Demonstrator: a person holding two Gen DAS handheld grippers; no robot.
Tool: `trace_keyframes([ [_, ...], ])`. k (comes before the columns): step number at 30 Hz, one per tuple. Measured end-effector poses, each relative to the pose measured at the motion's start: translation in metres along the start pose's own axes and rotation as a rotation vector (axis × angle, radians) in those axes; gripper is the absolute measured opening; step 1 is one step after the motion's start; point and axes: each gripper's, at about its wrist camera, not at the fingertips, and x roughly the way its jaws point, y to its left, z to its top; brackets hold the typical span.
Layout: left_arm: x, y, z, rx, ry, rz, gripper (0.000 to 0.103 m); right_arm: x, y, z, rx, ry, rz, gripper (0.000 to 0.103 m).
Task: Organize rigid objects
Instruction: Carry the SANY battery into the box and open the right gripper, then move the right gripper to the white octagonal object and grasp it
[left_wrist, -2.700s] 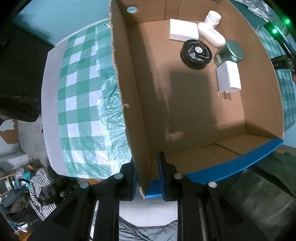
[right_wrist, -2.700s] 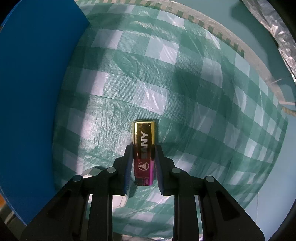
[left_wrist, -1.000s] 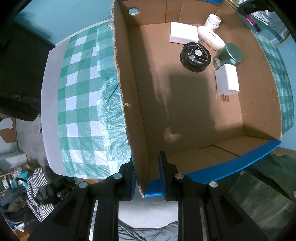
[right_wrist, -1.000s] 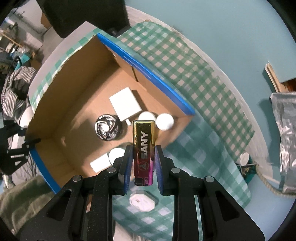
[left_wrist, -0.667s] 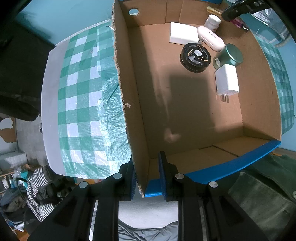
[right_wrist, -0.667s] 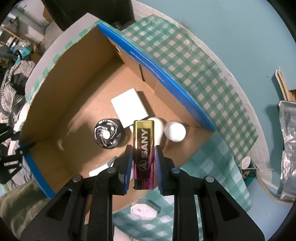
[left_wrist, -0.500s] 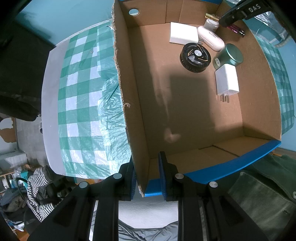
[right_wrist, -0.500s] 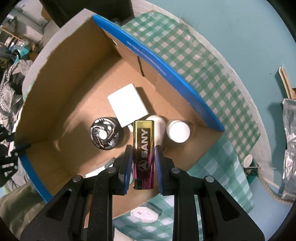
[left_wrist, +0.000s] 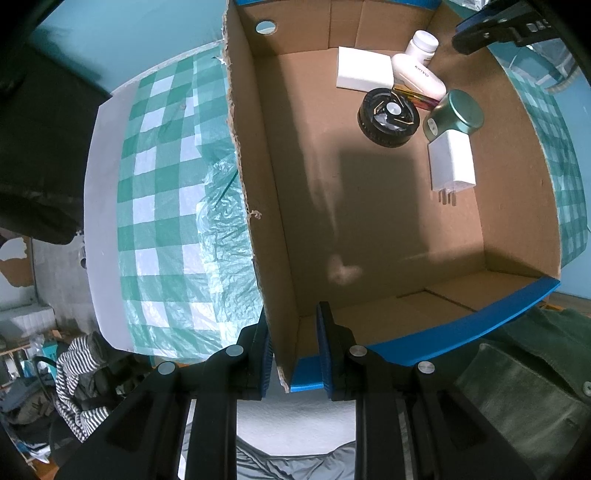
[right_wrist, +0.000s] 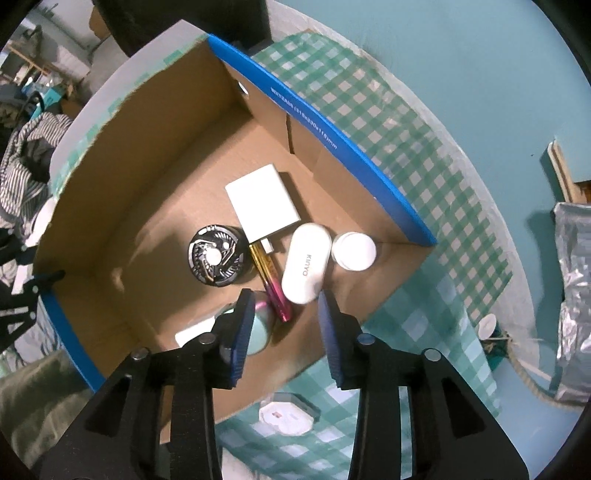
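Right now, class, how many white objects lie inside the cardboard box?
4: a flat white square box by the far wall, a white oval case, a white round-capped bottle in the corner, and a white plug charger. Others may be hidden.

A checked cloth (left_wrist: 159, 184) covers the table, left of the tool in the left view. Striped clothes (left_wrist: 77, 373) lie lower left, a foil bag (right_wrist: 574, 295) far right in the right view

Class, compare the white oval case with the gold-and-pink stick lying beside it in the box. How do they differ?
The white oval case is plain white and matte; the gold-and-pink stick is shiny and shades from gold to pink. The case is broad with rounded ends; the stick is thin and straight. Both lie flat on the floor of the cardboard box, side by side.
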Motion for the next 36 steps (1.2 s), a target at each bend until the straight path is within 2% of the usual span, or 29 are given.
trace_keyframes([
  [8,-0.001,-0.001,0.002,0.006,0.003,0.004,0.021,-0.03,0.0,-0.014,-0.002,-0.048,-0.007,0.046],
  [19,-0.003,-0.001,0.002,0.006,0.001,0.005,0.021,-0.055,-0.01,-0.048,0.023,-0.098,-0.011,0.05],
  [21,-0.003,-0.001,0.003,0.005,0.005,0.004,0.021,-0.056,-0.013,-0.054,0.025,-0.1,-0.014,0.055],
  [31,-0.002,-0.002,0.001,0.007,0.011,0.009,0.021,-0.051,-0.034,-0.091,0.072,-0.071,-0.014,0.056],
  [36,-0.002,-0.003,0.0,0.008,0.015,0.012,0.021,-0.042,-0.039,-0.104,0.094,-0.069,0.004,0.061],
])
